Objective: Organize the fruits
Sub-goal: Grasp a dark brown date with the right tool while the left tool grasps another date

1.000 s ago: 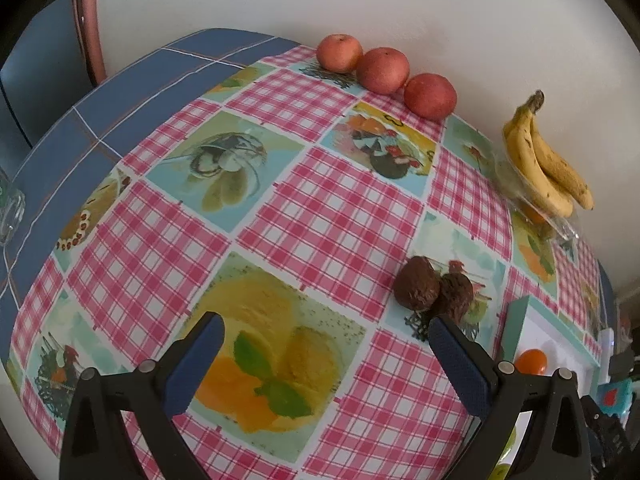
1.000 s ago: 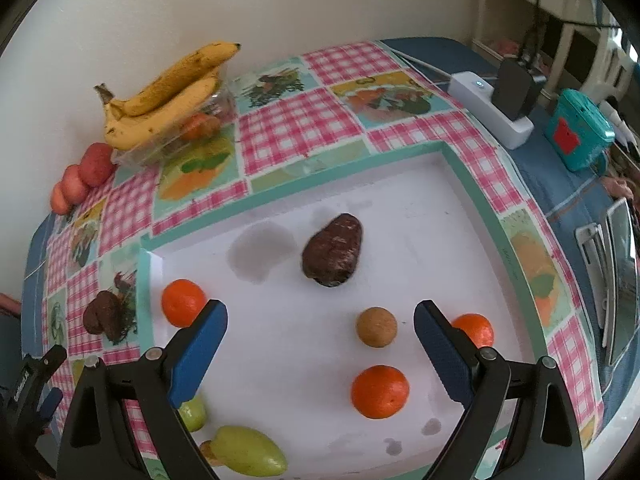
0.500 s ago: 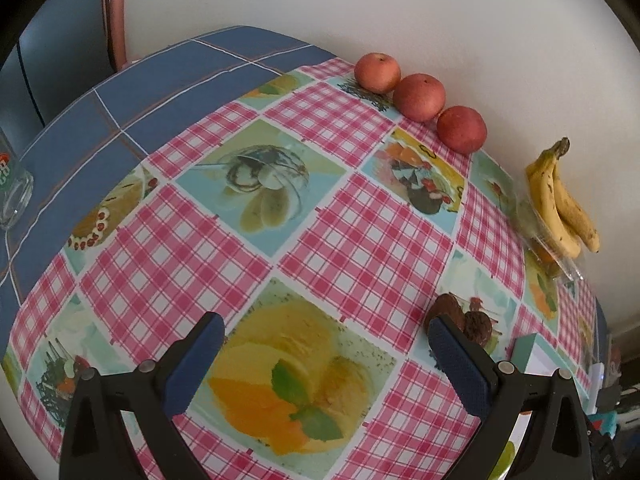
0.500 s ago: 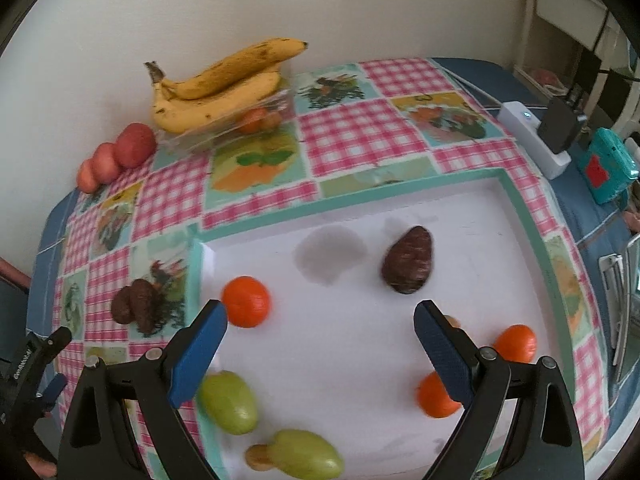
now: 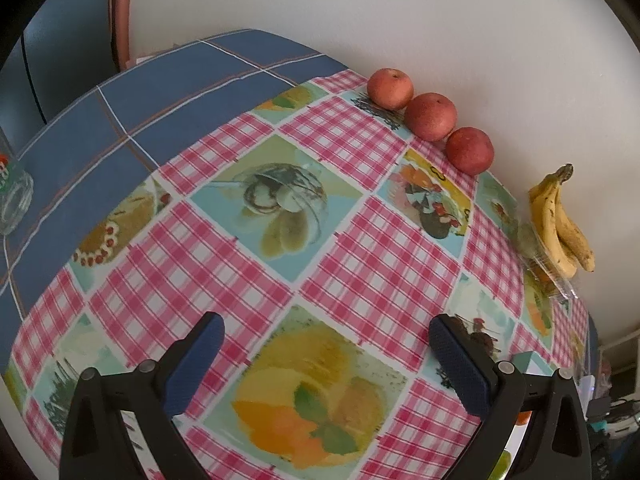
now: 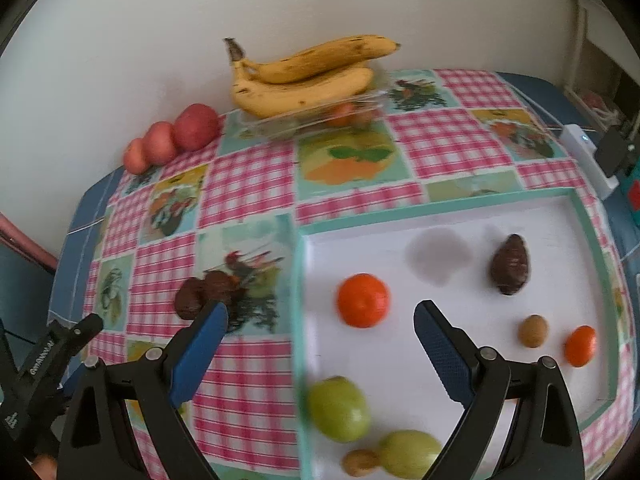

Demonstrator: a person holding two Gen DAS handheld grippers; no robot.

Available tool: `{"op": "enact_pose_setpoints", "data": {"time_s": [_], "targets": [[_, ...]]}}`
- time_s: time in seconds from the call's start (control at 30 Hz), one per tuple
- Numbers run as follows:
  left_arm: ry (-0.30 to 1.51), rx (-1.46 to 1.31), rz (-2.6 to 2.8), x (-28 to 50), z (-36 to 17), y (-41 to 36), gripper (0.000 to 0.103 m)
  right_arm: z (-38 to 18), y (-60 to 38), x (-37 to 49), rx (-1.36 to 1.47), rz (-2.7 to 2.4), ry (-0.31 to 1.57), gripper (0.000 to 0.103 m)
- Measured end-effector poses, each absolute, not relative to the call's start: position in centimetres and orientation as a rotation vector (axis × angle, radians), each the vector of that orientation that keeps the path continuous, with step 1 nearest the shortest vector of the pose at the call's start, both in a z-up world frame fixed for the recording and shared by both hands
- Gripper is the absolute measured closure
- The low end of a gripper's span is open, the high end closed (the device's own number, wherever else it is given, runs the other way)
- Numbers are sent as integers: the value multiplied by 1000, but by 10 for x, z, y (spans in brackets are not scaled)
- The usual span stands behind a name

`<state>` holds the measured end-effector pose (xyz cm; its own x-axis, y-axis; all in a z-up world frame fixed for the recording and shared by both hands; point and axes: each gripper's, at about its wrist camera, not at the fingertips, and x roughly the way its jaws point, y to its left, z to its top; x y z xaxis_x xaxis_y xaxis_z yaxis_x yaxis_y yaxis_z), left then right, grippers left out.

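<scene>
Through the left wrist view, your left gripper (image 5: 324, 354) gapes empty over the tablecloth (image 5: 248, 264); three apples (image 5: 430, 117) and the bananas (image 5: 560, 224) line the wall at upper right. Through the right wrist view, your right gripper (image 6: 320, 334) is also spread and empty above the tray (image 6: 520, 204). Oranges (image 6: 363, 300), green fruits (image 6: 339, 408) and a dark fruit (image 6: 511, 264) likely remain unsorted; two dark fruits (image 6: 204, 294) already sit outside, mid-left.

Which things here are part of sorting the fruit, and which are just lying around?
Part of the job: the three apples, the bananas, the two dark brown fruits on the cloth, the oranges, the green fruits and the white tray.

Lying about: the glass jar, the white power strip, the teal box.
</scene>
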<state>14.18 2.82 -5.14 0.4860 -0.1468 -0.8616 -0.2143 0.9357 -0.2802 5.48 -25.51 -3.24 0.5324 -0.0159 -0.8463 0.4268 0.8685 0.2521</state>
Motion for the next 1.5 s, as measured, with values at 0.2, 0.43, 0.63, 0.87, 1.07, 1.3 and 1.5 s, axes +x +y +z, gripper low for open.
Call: {"op": "enact_pose_setpoints", "data": {"time_s": [0.2,0.43,0.63,0.87,1.07,1.3,1.5], "targets": [[1050,-401,33,145,-49,37,0,-31,-238,66,456,-244,968,8],[1073,-402,1,150,-55,31,1,-32,-224,77,439,-226,959,18],[1085,-385,-8,159,-65,25,4,-40,-219,87,460,-211,962,32],[1118,-374,-31,172,-78,16,12,-52,-211,101,474,-165,973,47],[1124,-371,-42,180,-83,12,17,-62,-203,113,476,-132,987,54],[1134,-381,-53,187,-88,9,18,-72,-195,123,471,-103,1003,58],[1138,-390,-51,186,-89,10,19,-80,-191,127,490,-82,1013,67]]}}
